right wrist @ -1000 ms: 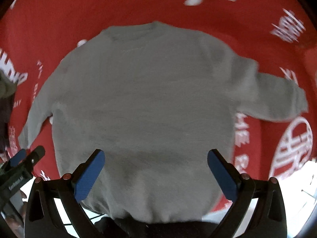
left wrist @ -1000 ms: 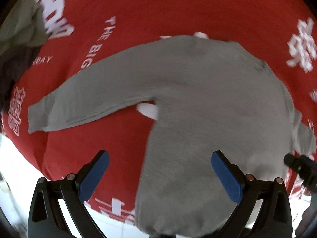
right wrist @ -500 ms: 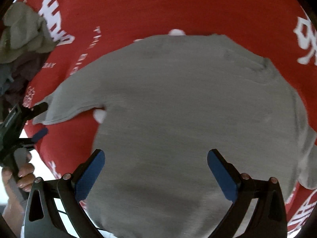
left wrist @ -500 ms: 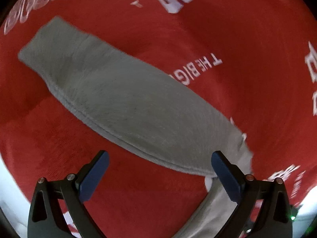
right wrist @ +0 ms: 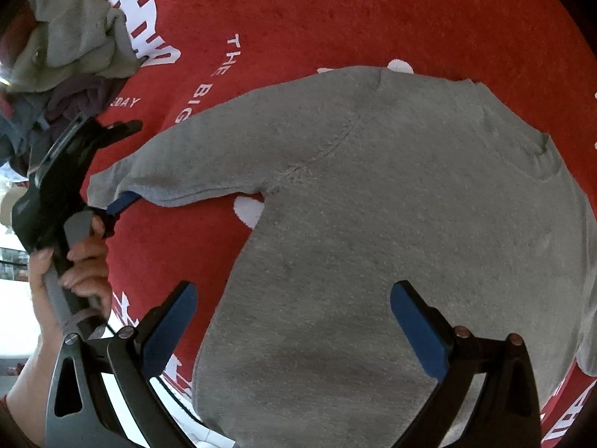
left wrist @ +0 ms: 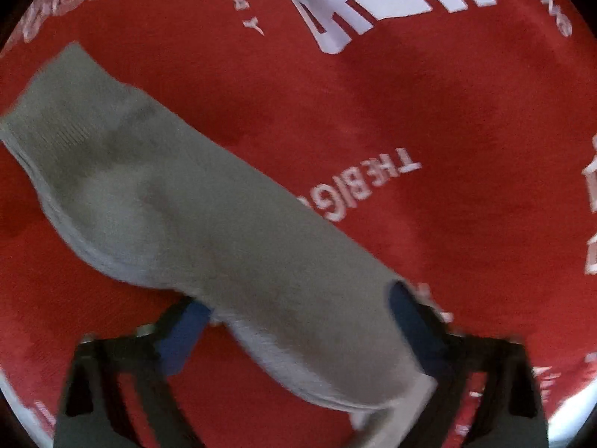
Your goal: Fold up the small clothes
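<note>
A small grey sweater lies flat on the red printed cloth. Its left sleeve stretches out to the left, cuff at the far end. My left gripper is open with its jaws wide, straddling the sleeve close up; one blue finger passes under the sleeve's near edge. In the right wrist view the left gripper sits at the sleeve's cuff end, held by a hand. My right gripper is open and empty, hovering over the sweater's lower body.
A pile of other clothes, grey-green and dark, lies at the far left of the cloth. The cloth's near edge and a white surface show at the lower left.
My left gripper has swung left and come down onto the sleeve, which now fills its view. My right gripper has shifted left over the sweater's body. Both stay open.
</note>
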The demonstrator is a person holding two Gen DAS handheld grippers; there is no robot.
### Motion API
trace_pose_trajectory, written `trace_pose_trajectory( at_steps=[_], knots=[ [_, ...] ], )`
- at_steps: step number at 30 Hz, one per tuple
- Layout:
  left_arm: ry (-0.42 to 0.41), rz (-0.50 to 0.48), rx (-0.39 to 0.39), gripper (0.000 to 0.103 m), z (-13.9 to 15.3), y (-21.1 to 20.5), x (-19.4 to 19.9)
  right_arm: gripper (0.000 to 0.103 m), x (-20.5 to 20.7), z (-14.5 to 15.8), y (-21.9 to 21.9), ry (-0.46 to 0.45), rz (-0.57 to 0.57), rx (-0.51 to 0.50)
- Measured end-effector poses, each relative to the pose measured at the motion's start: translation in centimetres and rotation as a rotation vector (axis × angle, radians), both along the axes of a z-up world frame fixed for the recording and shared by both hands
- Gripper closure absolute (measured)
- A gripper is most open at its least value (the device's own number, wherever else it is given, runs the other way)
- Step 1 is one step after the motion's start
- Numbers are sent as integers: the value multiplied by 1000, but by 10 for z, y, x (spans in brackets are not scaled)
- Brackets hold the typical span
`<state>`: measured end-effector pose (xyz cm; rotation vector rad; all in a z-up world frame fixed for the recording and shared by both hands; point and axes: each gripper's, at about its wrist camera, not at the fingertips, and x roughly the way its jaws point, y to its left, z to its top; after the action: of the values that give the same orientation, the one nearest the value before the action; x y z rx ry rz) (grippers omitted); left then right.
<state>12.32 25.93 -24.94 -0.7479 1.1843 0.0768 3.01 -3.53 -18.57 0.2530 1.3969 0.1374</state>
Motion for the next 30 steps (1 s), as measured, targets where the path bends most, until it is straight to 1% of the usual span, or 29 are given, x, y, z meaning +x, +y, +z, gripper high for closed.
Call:
trace_pose_trajectory(
  at_steps=[1,2,4,5,7,9,10,11,14,15,16,17,18,19,22,23,25,27,28,29,30],
  knots=[
    [19,-24,72,61,2,-2,1,0,-1,-1,-1,2,-3,2],
    [33,-49,110,88,1,-5,3,0,-2,-1,-2,4,-9,6],
    [30,-71,123,89,1,-4,3,0,-4,-2,-5,8,-21,16],
    [23,-83,137,91,4,-4,2,0,-6,-2,-7,11,-29,22],
    [-20,-117,188,91,19,-11,-1,2,-10,-2,-13,12,-44,41],
    [-101,-182,248,91,45,-30,-4,2,-15,-1,-20,6,-59,46],
    [-130,-209,259,91,55,-36,-5,2,-17,0,-23,4,-64,46],
    [-177,-259,273,91,72,-52,-7,2,-20,1,-28,1,-74,47],
    [-273,-375,291,91,101,-98,-10,2,-27,5,-47,-12,-110,42],
    [-302,-416,290,91,105,-120,-5,2,-29,7,-54,-16,-124,38],
    [-340,-475,281,91,114,-145,-8,2,-32,9,-63,-21,-142,34],
    [-362,-516,277,91,119,-163,-10,2,-35,12,-74,-28,-167,30],
    [-388,-576,274,91,122,-189,-13,2,-39,14,-83,-34,-187,28],
    [-399,-618,272,91,124,-206,-17,2,-42,17,-94,-41,-212,22],
    [-393,-776,241,91,112,-275,-33,2,-57,22,-129,-57,-289,1],
    [-381,-831,248,91,103,-298,-41,2,-64,22,-145,-56,-324,-6],
    [-347,-907,296,91,81,-330,-54,2,-76,20,-166,-49,-367,-16],
    [-276,-958,369,90,53,-353,-65,2,-89,15,-189,-36,-413,-30],
    [-244,-972,388,87,44,-360,-67,2,-97,11,-201,-25,-437,-36],
    [-206,-984,407,86,36,-363,-70,2,-101,9,-208,-16,-451,-38],
    [-191,-987,418,86,32,-362,-73,2,-106,6,-215,-7,-468,-38]
  ],
)
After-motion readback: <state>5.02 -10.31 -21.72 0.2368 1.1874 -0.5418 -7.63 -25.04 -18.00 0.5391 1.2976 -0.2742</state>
